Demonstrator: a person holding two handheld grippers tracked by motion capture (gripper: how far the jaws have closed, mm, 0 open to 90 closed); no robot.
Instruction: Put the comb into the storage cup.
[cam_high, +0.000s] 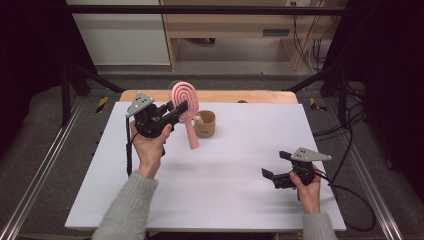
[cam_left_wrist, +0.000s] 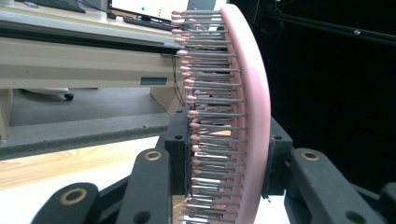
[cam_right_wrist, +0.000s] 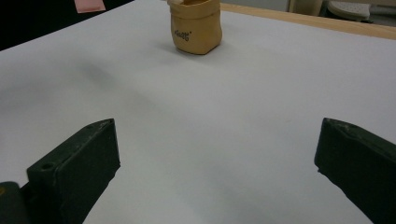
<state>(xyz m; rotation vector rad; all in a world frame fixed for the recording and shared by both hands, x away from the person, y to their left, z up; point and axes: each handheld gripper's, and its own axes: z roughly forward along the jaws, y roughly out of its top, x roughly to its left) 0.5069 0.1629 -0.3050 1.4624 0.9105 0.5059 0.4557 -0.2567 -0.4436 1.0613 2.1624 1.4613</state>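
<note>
A pink paddle hairbrush (cam_high: 186, 107) hangs above the white table, handle pointing down, with my left gripper (cam_high: 180, 109) shut on its round head. In the left gripper view the brush (cam_left_wrist: 254, 107) stands edge-on between the black jaws, its bristles (cam_left_wrist: 210, 112) pointing left. A small tan pouch (cam_high: 205, 124) stands on the table just right of the brush handle; it also appears far ahead as the pouch (cam_right_wrist: 195, 27) in the right gripper view. My right gripper (cam_high: 276, 165) sits low at the right front of the table, open, jaws wide with nothing between them (cam_right_wrist: 215, 168).
The white tabletop (cam_high: 235, 170) lies on a wooden bench whose edge (cam_high: 240, 96) shows at the back. Metal rails run along both sides. Black cables (cam_high: 350, 195) trail from the right gripper off the table's right edge. A wooden desk stands beyond.
</note>
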